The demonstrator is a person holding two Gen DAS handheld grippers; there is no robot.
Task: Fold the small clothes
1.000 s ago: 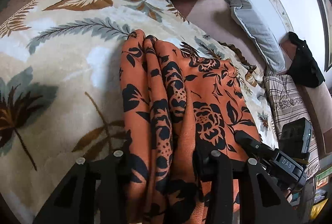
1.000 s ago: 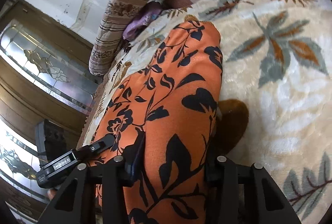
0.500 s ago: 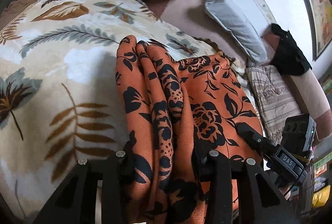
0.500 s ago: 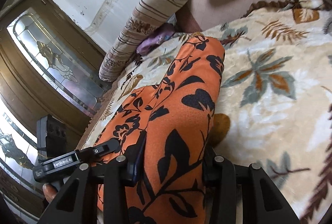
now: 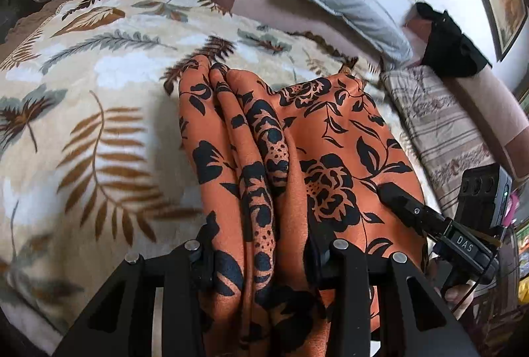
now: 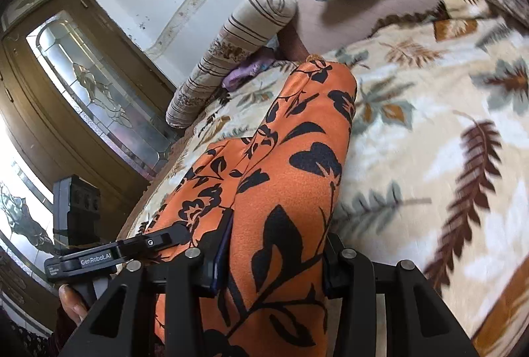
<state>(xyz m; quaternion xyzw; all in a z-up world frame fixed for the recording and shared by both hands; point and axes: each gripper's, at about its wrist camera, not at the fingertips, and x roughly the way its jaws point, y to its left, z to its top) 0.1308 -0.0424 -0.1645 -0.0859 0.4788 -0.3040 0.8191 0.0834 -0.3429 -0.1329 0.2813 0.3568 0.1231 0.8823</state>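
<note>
orange cloth (image 5: 317,138) farther along blanket (image 5: 99,85) than before, both claws (image 5: 264,257) (image 6: 267,261) clamped on it

"DAS" on right claw (image 5: 401,201); "GenRobot.AI" on left claw (image 6: 172,238).

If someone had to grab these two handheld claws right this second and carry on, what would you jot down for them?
Left gripper: shut on a bunched edge of the orange floral garment.
Right gripper: shut on the same garment, at the other end of that near edge.
Garment: near edge lifted between both grippers, the rest trailing onto the leaf-print blanket on the bed.
Done: both ends gripped. No finished fold shows.
Left: probably carry the held edge over the trailing part, lay it flat, release, then fold again.
</note>
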